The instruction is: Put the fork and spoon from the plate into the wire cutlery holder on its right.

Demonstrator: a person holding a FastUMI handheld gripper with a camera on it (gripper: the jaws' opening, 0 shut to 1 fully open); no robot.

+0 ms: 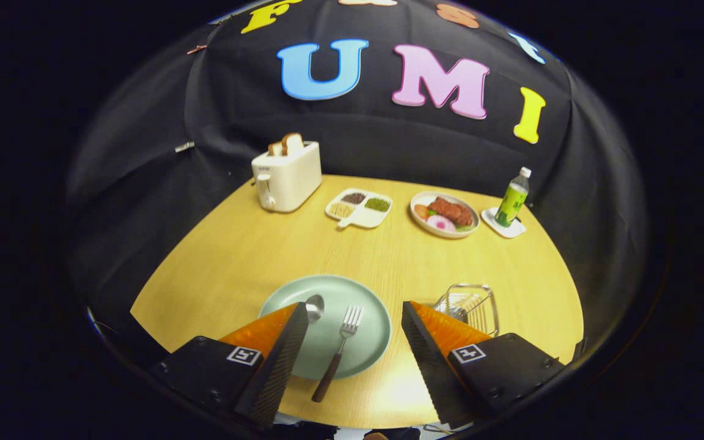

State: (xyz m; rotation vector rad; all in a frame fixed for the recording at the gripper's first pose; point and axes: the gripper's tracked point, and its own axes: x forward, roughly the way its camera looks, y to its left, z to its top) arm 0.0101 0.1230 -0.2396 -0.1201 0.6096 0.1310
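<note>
We have the gripper [355,311] hovering over the near side of the table [236,256], fingers spread wide, holding nothing. The plate [361,342] sits between the fingers. The fork [340,348] lies on the plate between the fingers, tines pointing away, handle hanging over the near rim onto the table. The spoon [314,307] is on the plate too, just left of the fork; we see its bowl right at the left fingertip, the rest is hidden behind that finger. The holder [471,305] stands just right of the plate, beyond the right finger, partly covered by it. Whether anything is inside it we cannot tell. Far side of the table, left to right: toaster [285,177] with bread in it, divided tray [359,208], food plate [445,214], bottle [513,198] on a coaster [505,225].
</note>
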